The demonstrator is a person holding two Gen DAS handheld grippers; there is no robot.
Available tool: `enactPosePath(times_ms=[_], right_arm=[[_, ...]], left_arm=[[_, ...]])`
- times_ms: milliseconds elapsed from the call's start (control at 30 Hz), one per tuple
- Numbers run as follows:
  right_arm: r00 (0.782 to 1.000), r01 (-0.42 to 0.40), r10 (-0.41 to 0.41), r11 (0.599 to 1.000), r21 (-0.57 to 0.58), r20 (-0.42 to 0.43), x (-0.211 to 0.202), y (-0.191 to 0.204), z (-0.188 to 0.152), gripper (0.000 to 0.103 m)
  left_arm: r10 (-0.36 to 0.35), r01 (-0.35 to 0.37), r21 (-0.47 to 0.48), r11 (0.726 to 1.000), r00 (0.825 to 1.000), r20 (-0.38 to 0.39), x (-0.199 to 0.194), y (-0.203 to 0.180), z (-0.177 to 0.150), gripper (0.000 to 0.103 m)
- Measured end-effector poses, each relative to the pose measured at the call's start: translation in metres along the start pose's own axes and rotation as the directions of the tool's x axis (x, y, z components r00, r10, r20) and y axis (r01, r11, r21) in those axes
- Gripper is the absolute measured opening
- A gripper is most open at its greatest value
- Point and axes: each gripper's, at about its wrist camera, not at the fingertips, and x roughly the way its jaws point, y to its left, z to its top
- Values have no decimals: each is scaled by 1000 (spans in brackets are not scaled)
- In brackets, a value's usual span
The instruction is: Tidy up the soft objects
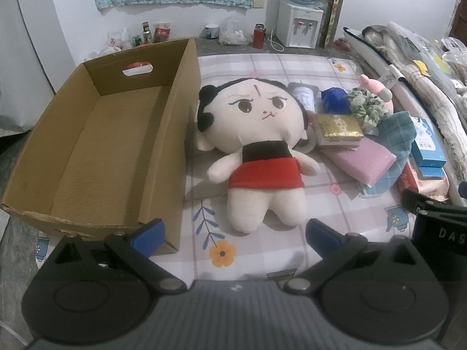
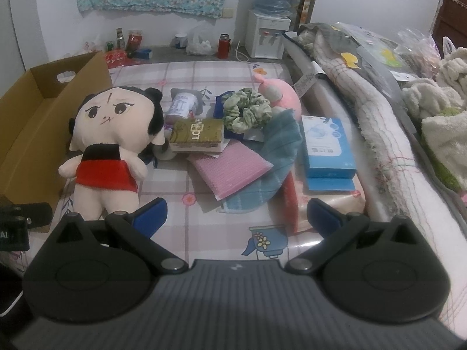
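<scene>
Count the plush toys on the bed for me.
2. The doll lies beside the box; a pink plush sits behind the scrunchie. The pile may hide more.

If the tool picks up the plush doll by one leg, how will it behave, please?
The plush doll looks stuffed and soft, so it will probably be light and squash under the fingers. Its large head would likely hang down. Lying flat on the sheet, it should not roll.

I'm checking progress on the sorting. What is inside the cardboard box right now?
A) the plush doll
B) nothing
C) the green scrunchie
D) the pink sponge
B: the cardboard box shows only its bare floor, while the plush doll lies on the sheet right beside its wall.
</scene>
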Motion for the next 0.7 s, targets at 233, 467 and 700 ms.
enactPosePath(times_ms=[233, 467, 700], right_arm=[[1000, -1, 1, 1000, -9, 0, 0, 1, 1, 102], [1000, -1, 1, 1000, -6, 2, 0, 1, 0, 102], [1000, 2, -2, 1000, -7, 1, 0, 1, 1, 102]], left_arm=[[0, 0, -1, 1000, 1000, 0, 0, 1, 0, 103], [0, 0, -1, 1000, 1000, 0, 0, 1, 0, 103], [0, 0, -1, 1000, 1000, -1, 0, 1, 0, 103]])
